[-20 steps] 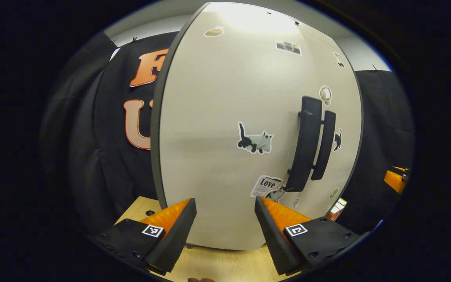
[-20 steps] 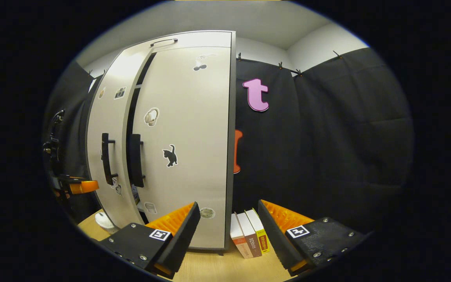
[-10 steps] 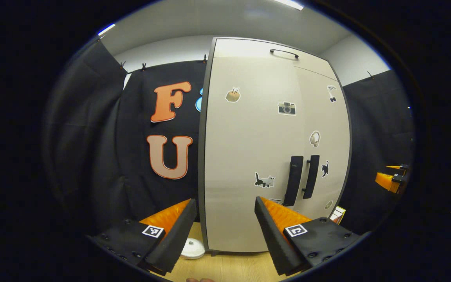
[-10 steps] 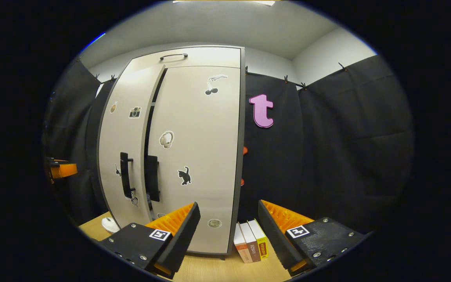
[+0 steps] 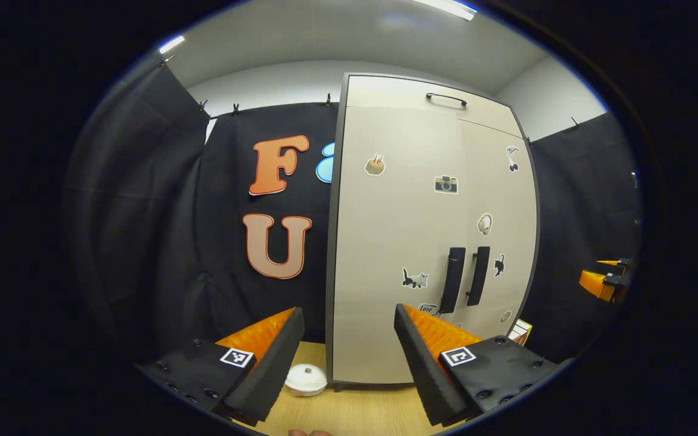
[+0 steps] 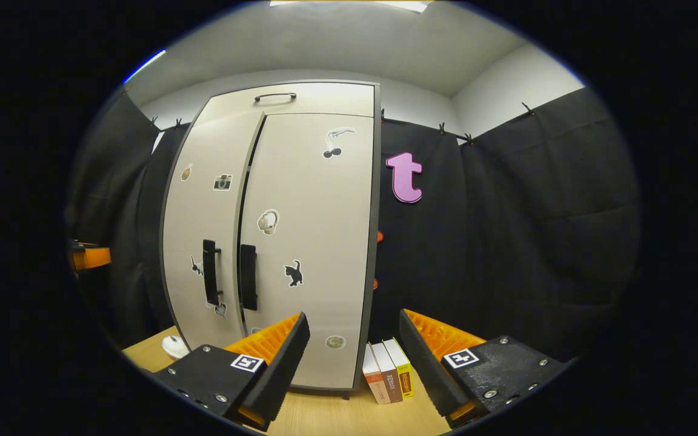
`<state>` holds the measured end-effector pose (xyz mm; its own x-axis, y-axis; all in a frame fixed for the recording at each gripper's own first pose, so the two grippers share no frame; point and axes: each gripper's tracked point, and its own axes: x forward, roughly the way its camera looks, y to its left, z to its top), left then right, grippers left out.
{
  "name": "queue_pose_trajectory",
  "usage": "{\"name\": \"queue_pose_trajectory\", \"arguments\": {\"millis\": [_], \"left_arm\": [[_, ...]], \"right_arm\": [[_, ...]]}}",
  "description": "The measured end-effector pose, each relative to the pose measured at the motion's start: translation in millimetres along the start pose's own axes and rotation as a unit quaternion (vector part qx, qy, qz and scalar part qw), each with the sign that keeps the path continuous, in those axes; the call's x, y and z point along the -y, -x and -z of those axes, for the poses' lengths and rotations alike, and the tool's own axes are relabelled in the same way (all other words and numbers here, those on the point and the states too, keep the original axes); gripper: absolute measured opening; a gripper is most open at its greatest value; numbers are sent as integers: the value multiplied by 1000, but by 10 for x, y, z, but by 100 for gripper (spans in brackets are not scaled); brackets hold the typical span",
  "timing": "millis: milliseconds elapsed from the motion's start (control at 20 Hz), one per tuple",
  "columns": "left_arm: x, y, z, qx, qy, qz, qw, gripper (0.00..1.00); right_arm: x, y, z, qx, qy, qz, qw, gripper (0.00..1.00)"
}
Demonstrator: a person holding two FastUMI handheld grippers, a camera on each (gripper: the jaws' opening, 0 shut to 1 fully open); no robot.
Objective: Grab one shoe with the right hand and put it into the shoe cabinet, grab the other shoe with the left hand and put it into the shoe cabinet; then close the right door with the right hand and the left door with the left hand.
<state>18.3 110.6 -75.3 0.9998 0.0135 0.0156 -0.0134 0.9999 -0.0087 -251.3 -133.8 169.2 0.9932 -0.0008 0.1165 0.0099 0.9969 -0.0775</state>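
Observation:
The pale shoe cabinet stands on the wooden table with both doors shut and only a thin dark seam between them. Its two black handles sit side by side at mid height. In the right gripper view the cabinet rises left of centre, with its handles low on the left. My left gripper is open and empty, well back from the left door. My right gripper is also open and empty, facing the cabinet's right edge. The other gripper shows at each view's side: right gripper, left gripper.
A small white round object lies on the table by the cabinet's left corner. Three books stand upright against the cabinet's right side. Black cloth walls close in behind and on both sides.
Both grippers have drawn back from the cabinet, which now looks smaller. The gap between the two doors has closed to a thin seam.

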Motion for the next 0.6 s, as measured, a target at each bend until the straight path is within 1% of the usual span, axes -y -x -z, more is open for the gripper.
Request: {"name": "queue_pose_trajectory", "arguments": {"millis": [50, 100, 600], "left_arm": [[-13, 31, -15, 1, 0, -1, 1000, 96], [-24, 64, -30, 3, 0, -2, 1000, 94], [-54, 335, -134, 11, 2, -7, 1000, 94]], "right_arm": [[0, 33, -3, 0, -1, 0, 1000, 92], [2, 64, -17, 1, -2, 0, 1000, 92], [28, 264, -84, 12, -5, 0, 1000, 92]]}}
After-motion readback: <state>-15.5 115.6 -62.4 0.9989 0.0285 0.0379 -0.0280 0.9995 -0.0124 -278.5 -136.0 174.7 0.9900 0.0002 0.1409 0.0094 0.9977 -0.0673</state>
